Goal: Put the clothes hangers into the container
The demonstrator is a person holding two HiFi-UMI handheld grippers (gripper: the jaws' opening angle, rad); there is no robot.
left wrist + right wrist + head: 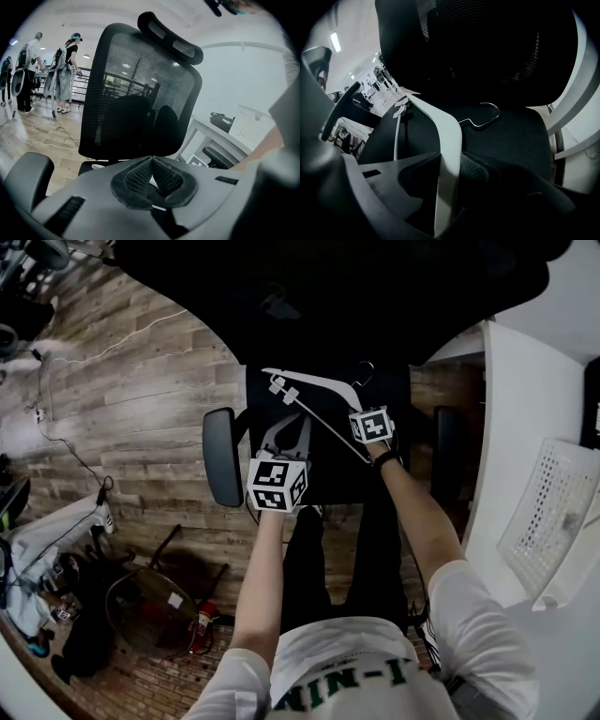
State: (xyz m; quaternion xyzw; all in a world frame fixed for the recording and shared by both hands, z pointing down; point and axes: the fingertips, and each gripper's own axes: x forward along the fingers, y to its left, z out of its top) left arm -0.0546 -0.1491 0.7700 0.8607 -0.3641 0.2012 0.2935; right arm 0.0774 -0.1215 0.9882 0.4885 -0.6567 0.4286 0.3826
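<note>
Head view: we reach both forearms fwd over the chair seat [328, 479]. R gripper [449, 161] is clamped on the white hanger [309, 382], which sits over the seat w/ its hook toward the backrest. L gripper [151, 161] has jaws together, empty. Green shirt [347, 652] lettering is cut off and unreadable.

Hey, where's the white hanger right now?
Head view, centre: the white hanger is over the black chair seat, its arm clamped in the right gripper.
</note>
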